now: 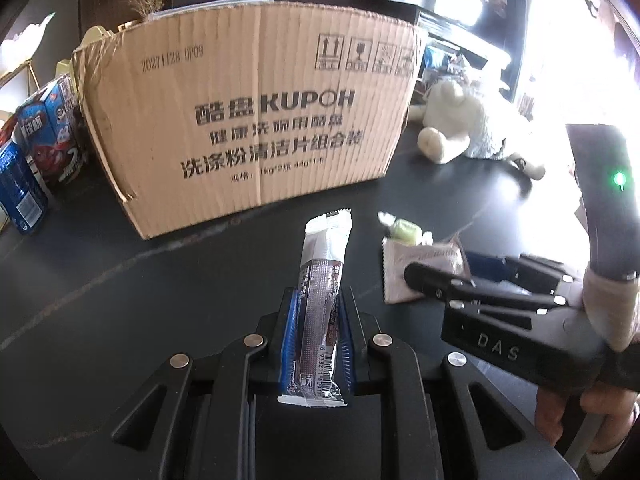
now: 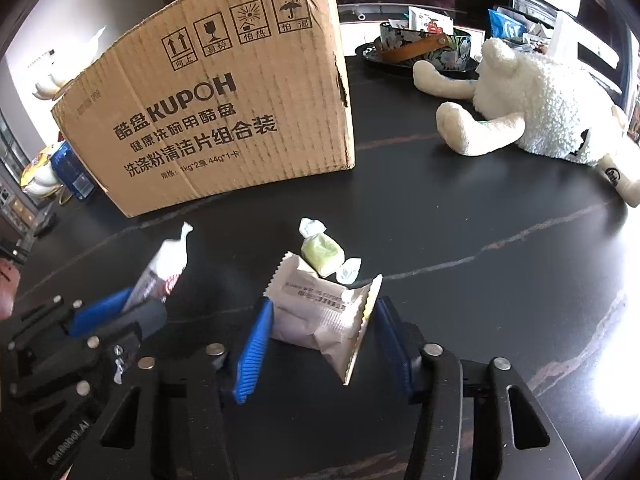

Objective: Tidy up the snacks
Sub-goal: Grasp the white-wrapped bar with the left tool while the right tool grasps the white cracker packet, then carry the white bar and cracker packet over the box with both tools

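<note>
Two snacks are in hand at once: a silver snack bar (image 1: 322, 300) pinched upright in the left gripper (image 1: 318, 320), and a pale pastry packet (image 2: 324, 316) on the dark table (image 2: 460, 320), straddled by the right gripper (image 2: 320, 344), whose blue pads (image 2: 252, 356) are not visibly pressing it. A green candy (image 2: 322, 254) touches the packet's far edge (easily dragged along). Close squarely, lift straight, then carry both to the cardboard box (image 2: 224, 112) behind.

one cardboard box (image 2: 208, 100), three wrapped snacks: long bar (image 1: 324, 276), beige packet (image 2: 320, 316), green candy (image 2: 322, 256); one plush toy (image 2: 532, 112).
</note>
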